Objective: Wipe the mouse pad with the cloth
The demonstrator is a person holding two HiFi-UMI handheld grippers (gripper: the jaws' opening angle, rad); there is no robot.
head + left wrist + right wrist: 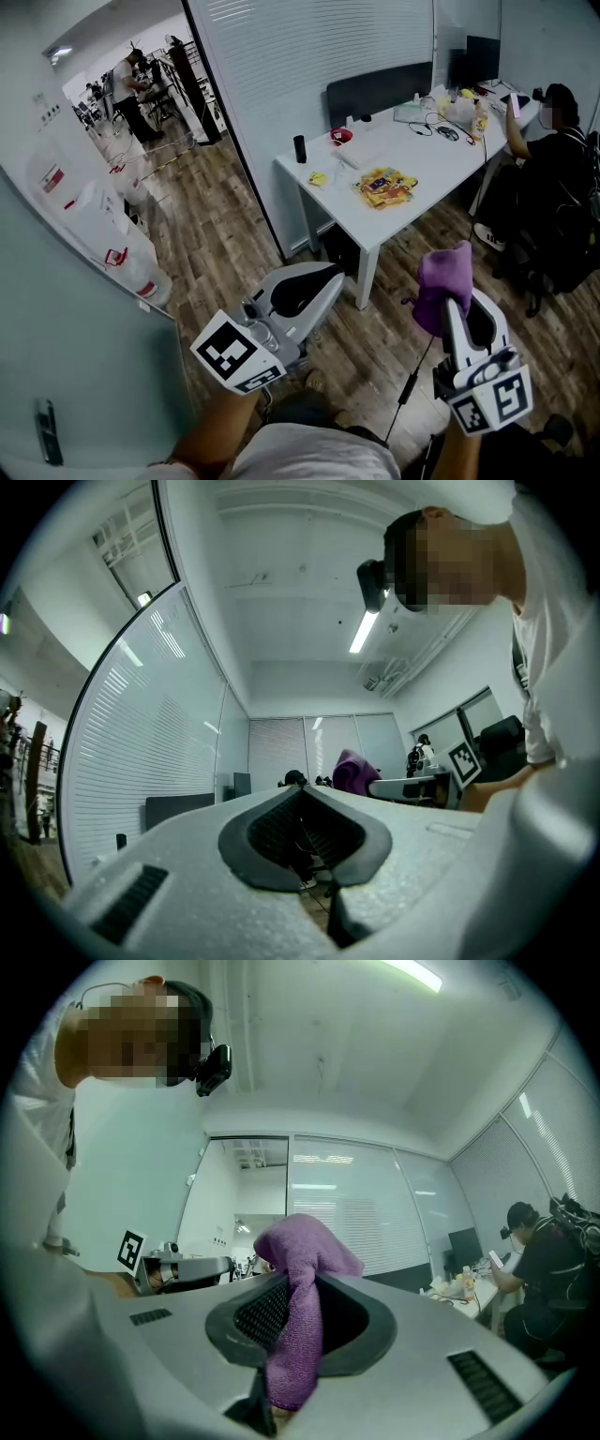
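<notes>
Nearest, the person carries both tools at waist height, well short of the bench. The left tongs (319,281) are closed with nothing between them. That is likely because this hand has no job until something needs steadying.

Just right of them, the right tongs (300,1335) are clamped on the purple cloth (442,281). They pinch it by one fold, so most of it stands up in a bunch past the tips. I judge that a sensible grip, since it leaves a soft wad free to press flat and drag over a surface. The cloth's lower end runs down into the throat of the tongs and is lost from sight.

Beyond lies bare wooden floor (225,253), then the white bench (412,164) with yellow packets (386,187) near its middle. Its far right end is crowded with cables, small items and a monitor (483,56), beside a seated person (553,178).

The mouse pad itself I cannot pick out. It may be among the clutter by the monitor, but things there are too small to tell apart. So the wiping has not begun, and the cloth is in the air, nowhere near any pad.
</notes>
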